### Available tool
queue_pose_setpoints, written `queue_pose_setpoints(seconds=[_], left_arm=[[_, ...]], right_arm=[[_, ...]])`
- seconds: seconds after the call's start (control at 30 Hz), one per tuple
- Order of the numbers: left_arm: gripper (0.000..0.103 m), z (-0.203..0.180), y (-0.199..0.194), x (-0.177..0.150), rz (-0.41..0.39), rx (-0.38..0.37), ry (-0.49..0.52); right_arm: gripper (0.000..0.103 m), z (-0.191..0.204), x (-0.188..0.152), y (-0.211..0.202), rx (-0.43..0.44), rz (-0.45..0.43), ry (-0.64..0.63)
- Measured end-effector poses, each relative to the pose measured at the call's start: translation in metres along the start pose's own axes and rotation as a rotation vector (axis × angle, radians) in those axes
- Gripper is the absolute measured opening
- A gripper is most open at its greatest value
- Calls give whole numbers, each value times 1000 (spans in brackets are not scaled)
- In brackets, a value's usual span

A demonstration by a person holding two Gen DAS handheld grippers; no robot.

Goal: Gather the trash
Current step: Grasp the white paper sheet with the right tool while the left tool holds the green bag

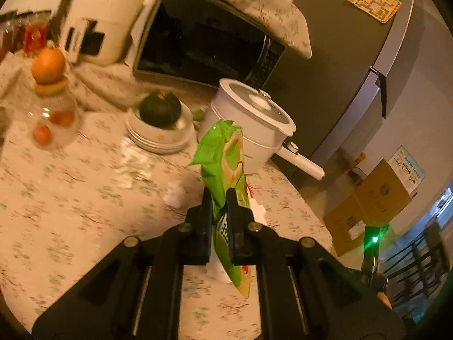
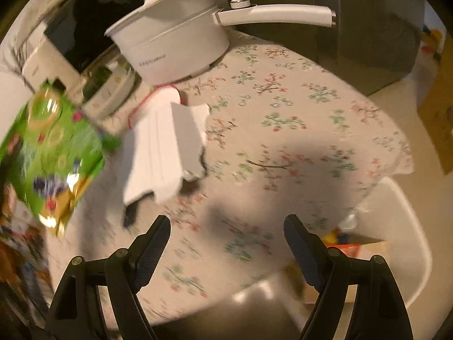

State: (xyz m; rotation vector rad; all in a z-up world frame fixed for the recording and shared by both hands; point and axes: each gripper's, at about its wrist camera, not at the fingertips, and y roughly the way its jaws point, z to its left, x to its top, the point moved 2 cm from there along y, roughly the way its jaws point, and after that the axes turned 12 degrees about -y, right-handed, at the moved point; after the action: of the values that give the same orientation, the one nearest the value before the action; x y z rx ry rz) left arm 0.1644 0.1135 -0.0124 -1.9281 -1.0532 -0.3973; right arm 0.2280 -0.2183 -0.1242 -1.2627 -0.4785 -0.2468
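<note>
My left gripper point(image 1: 218, 198) is shut on a green snack wrapper point(image 1: 223, 153) and holds it upright above the floral tablecloth point(image 1: 70, 204). The wrapper also shows at the left of the right wrist view point(image 2: 53, 147), in the air. A crumpled white tissue point(image 1: 175, 192) lies on the cloth just left of the wrapper. A torn white paper box point(image 2: 167, 144) lies on the cloth ahead of my right gripper point(image 2: 226, 226), which is open and empty over the table's near edge. A white bin point(image 2: 396, 243) with trash in it stands below the table edge at the right.
A white electric pot point(image 2: 175, 48) with a long handle stands at the back of the table. A stack of bowls with a dark squash point(image 1: 160, 109), a microwave point(image 1: 203, 39), an air fryer point(image 1: 104, 17) and a jar topped by an orange point(image 1: 48, 65) stand behind. A fridge point(image 1: 354, 56) is at right.
</note>
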Motion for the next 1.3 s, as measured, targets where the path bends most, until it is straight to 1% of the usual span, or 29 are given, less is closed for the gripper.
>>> queue_pose_setpoints(seconds=[0.07,0.17,0.2,0.23,0.27,0.3,0.33,0.47,0.5,0.53,0.57,0.6,0.63,0.73,0.9,1.03,1.17,1.3], left_arm=[[10,6,-7,0,-11,14,16],[10,18,-10,-3,1,35,18],[10,22,-10,-4,8,42,12],[10,28,-10,-5,18,50,4],[10,32,-10,-6,22,54,-1],[10,36,-9,-7,28,59,-8],[10,39,-10,-8,34,61,-14],[10,48,-6,-11,71,55,-32],[10,50,-5,-12,79,52,-42],[10,52,-5,-12,83,52,-48],[10,53,-4,-12,86,52,-55],[10,54,-4,-13,89,52,-61],[10,54,-4,-13,91,51,-65],[10,55,-5,-12,93,40,-78],[10,53,-9,-11,84,28,-87],[10,49,-12,-11,80,13,-88],[10,43,-12,-11,80,3,-76],[10,40,-10,-14,89,-5,-74]], right_arm=[[84,0,4,8,58,-21,81],[83,0,7,24,134,-37,199],[81,1,8,29,157,-37,229],[75,1,8,37,190,-37,261],[71,2,9,42,212,-37,277],[63,5,10,48,224,-34,284],[59,9,11,53,234,-31,281],[54,22,16,64,290,-41,269],[50,24,18,65,299,-47,264],[43,26,21,66,304,-56,253],[39,28,23,65,303,-63,242],[32,29,25,64,299,-72,229],[19,30,27,63,297,-84,221],[9,31,31,52,333,-122,217],[4,43,41,16,364,-200,145],[3,46,43,-12,396,-251,108],[3,41,42,-32,425,-280,104],[3,30,38,-48,426,-294,101]])
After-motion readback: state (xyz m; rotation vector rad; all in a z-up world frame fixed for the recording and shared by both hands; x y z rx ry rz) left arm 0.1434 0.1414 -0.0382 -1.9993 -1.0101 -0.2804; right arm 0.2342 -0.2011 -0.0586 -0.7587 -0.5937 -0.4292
